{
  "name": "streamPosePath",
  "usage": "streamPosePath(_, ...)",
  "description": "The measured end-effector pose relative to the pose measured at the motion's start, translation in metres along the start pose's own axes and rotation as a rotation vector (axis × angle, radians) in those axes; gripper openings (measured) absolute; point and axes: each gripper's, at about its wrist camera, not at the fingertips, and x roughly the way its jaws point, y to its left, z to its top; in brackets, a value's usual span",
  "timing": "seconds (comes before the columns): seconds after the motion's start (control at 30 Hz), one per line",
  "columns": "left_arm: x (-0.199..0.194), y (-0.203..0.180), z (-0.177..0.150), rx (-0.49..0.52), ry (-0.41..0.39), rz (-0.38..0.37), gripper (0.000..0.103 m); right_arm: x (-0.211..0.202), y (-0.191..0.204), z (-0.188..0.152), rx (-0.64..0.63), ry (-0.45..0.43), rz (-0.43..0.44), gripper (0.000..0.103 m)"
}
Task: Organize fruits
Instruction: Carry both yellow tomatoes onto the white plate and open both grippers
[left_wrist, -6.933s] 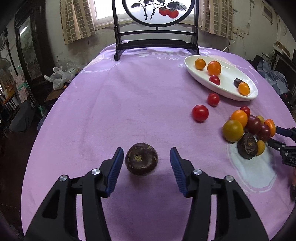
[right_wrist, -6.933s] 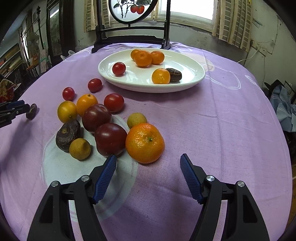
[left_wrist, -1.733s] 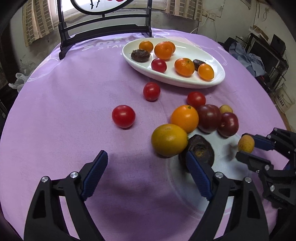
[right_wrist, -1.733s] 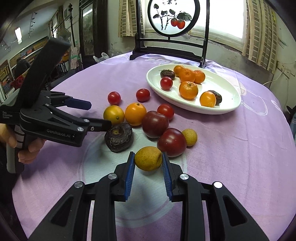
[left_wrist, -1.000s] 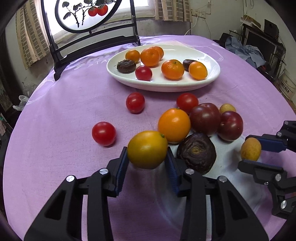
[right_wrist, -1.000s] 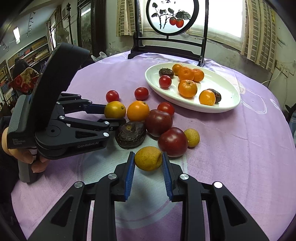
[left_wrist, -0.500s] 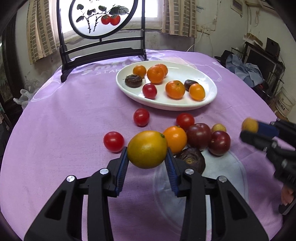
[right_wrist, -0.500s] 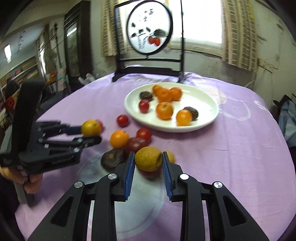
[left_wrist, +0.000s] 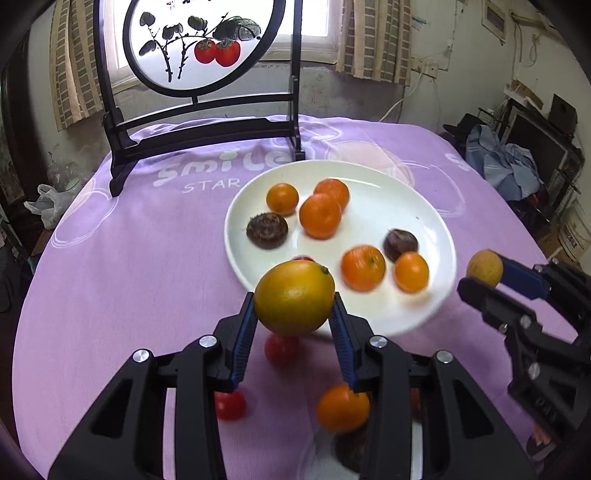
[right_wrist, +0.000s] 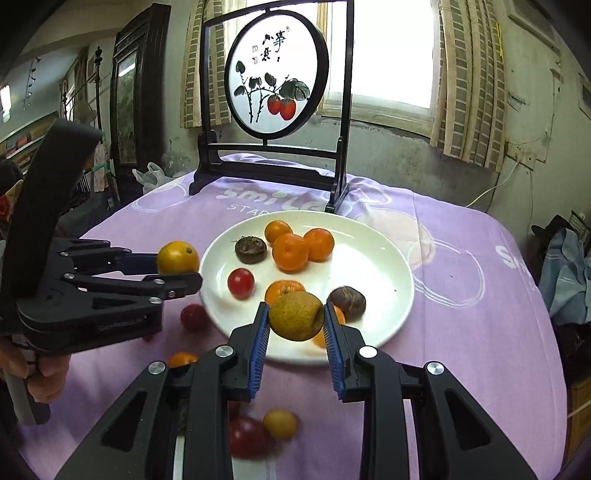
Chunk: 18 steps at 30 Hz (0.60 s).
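Observation:
My left gripper (left_wrist: 293, 317) is shut on a large yellow-orange fruit (left_wrist: 294, 297), held in the air over the near rim of the white plate (left_wrist: 424, 206). From the right wrist view the same left gripper (right_wrist: 177, 273) and its fruit (right_wrist: 177, 257) hang at the plate's left edge. My right gripper (right_wrist: 295, 325) is shut on a small brownish-yellow fruit (right_wrist: 295, 315) above the plate's (right_wrist: 369, 254) near side; it shows at the right in the left wrist view as right gripper (left_wrist: 480, 278) with the fruit (left_wrist: 484, 267). On the plate lie several oranges, a red tomato (right_wrist: 241, 283) and two dark fruits.
Loose fruits stay on the purple cloth (left_wrist: 129, 258) below the grippers: red tomatoes (left_wrist: 280, 347), an orange (left_wrist: 342, 408), a small yellow fruit (right_wrist: 280, 423). A black-framed painted screen (left_wrist: 199, 48) stands behind the plate. A hand (right_wrist: 40, 373) grips the left tool's handle.
Both grippers have risen and moved forward from the fruit pile to the plate, each carrying its fruit. The plate now looks much larger and nearer.

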Motion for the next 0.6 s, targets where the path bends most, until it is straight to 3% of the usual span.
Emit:
streamPosePath(0.3, 0.058, 0.005, 0.032, -0.05, 0.066, 0.034, 0.039, 0.06, -0.01, 0.021, 0.004, 0.048, -0.023, 0.03)
streamPosePath(0.37, 0.067, 0.005, 0.036, -0.065, 0.08, 0.037, 0.04, 0.07, -0.014, 0.02, 0.019, 0.054, -0.015, 0.057)
streamPosePath(0.4, 0.069, 0.007, 0.037, -0.084, 0.083, 0.039, 0.051, 0.072, -0.015, 0.02, 0.02, 0.047, -0.041, 0.064)
streamPosePath(0.47, 0.064, 0.01, 0.037, -0.108, 0.072, 0.029, 0.067, 0.073, -0.017, 0.018, 0.021, 0.047, -0.053, 0.064)
streamPosePath(0.6, 0.04, 0.003, 0.03, -0.064, 0.013, 0.037, 0.073, 0.06, -0.019, 0.013, 0.036, 0.042, -0.038, 0.064)
